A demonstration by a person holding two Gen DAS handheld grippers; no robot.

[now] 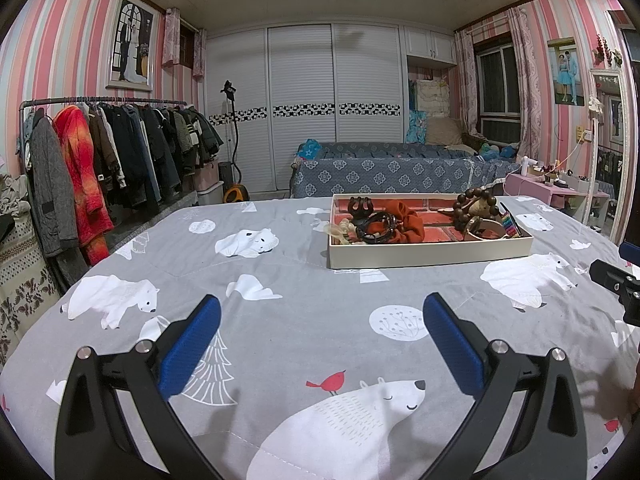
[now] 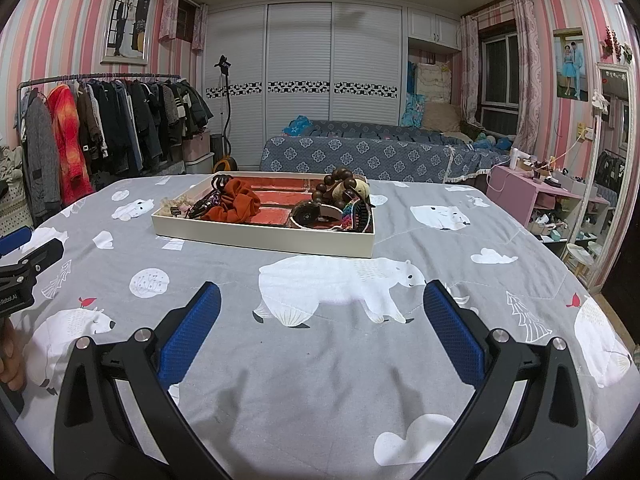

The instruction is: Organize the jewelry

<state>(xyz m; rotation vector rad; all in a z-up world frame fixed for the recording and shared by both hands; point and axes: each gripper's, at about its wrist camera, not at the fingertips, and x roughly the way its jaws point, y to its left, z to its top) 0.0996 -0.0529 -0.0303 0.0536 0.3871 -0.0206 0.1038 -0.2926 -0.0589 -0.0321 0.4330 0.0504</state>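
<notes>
The left hand-held gripper (image 1: 322, 320) hovers low over the grey polar-bear-print bedspread (image 1: 304, 292), its blue-padded fingers spread wide and gripping nothing. The right hand-held gripper (image 2: 322, 308) is likewise spread and empty. Well ahead of both lies the shallow cream rectangular tray with a red brick-pattern floor (image 1: 430, 252) (resting on the bed). Inside it sit a rust-orange fabric scrunchie (image 1: 404, 220), a dark claw-shaped hair clip (image 1: 359, 205) and a brown wooden bead bracelet (image 1: 474, 200).

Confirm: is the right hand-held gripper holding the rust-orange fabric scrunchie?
No, the right hand-held gripper is open and empty, while the rust-orange fabric scrunchie lies in the white rectangular tray.
</notes>
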